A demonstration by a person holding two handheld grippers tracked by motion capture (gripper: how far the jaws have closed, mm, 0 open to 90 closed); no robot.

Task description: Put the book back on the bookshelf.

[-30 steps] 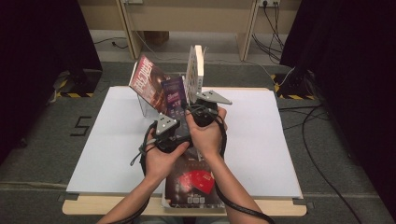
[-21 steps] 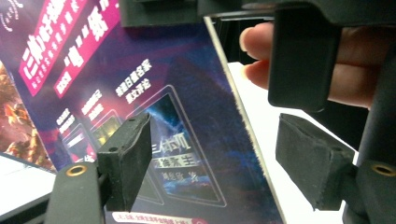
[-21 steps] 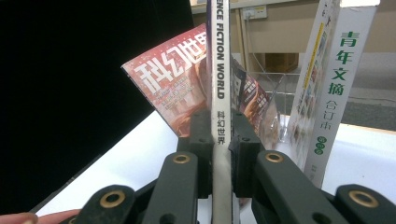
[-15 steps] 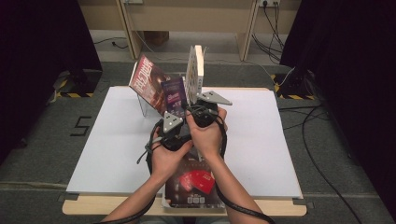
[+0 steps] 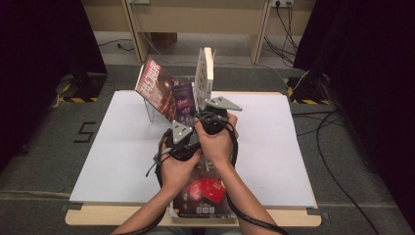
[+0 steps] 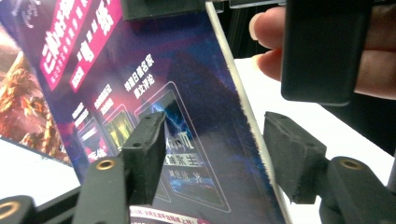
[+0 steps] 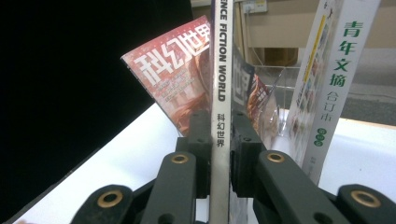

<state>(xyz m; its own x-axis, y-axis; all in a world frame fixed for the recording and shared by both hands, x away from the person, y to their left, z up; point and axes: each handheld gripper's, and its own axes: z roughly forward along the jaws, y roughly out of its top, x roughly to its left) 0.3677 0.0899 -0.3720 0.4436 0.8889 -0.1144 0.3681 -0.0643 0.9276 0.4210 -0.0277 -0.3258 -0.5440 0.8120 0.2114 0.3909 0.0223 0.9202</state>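
Two grippers meet mid-frame: our right gripper is clamped on the purple magazine's spine to keep it upright. Our left gripper stands parted astride its edge, likely to steady it

Even overhead light, dark surrounds; gripper views soft, close jaws blurred.

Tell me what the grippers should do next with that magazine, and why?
Probably ease the magazine down into the clear stand, between the leaning red magazine and the thick white book. The right hand-held gripper is clamped on its spine, holding it upright there, while the left hand-held gripper is open around its edge, only steadying it.
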